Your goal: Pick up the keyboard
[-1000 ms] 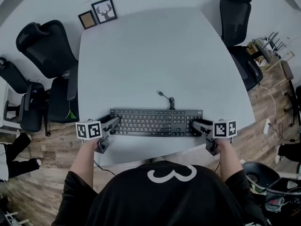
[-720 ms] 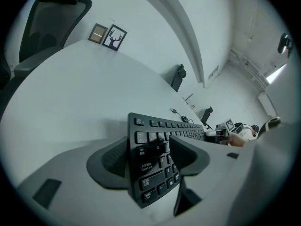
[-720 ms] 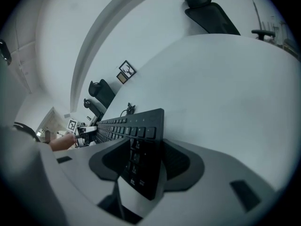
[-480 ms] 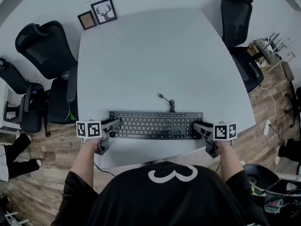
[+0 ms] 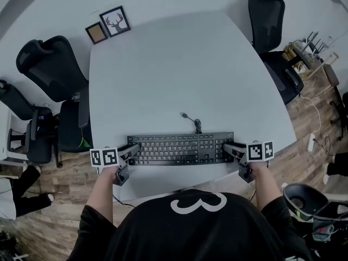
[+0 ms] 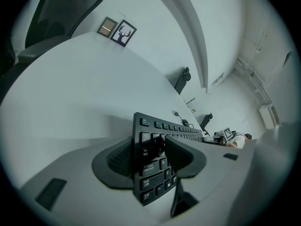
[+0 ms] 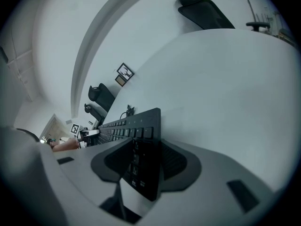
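Note:
A black keyboard (image 5: 179, 148) lies flat near the front edge of the white table (image 5: 179, 64), its cable (image 5: 190, 118) trailing toward the far side. My left gripper (image 5: 133, 150) has the keyboard's left end between its jaws. They are closing, and both pads touch the keyboard (image 6: 153, 173). My right gripper (image 5: 225, 148) is at the right end. Its jaws are closing too, with the keyboard's edge (image 7: 141, 126) pinched between the pads. Each gripper view shows the other gripper at the keyboard's far end.
Two small picture frames (image 5: 109, 25) lean at the table's far left corner. Black office chairs stand to the left (image 5: 51, 64) and at the far right (image 5: 266, 15). The table's front edge runs just below the keyboard, above a wooden floor.
Both pairs of jaws have drawn in on the keyboard's ends. The hands and the keyboard have stayed where they were. The head view has shifted a little.

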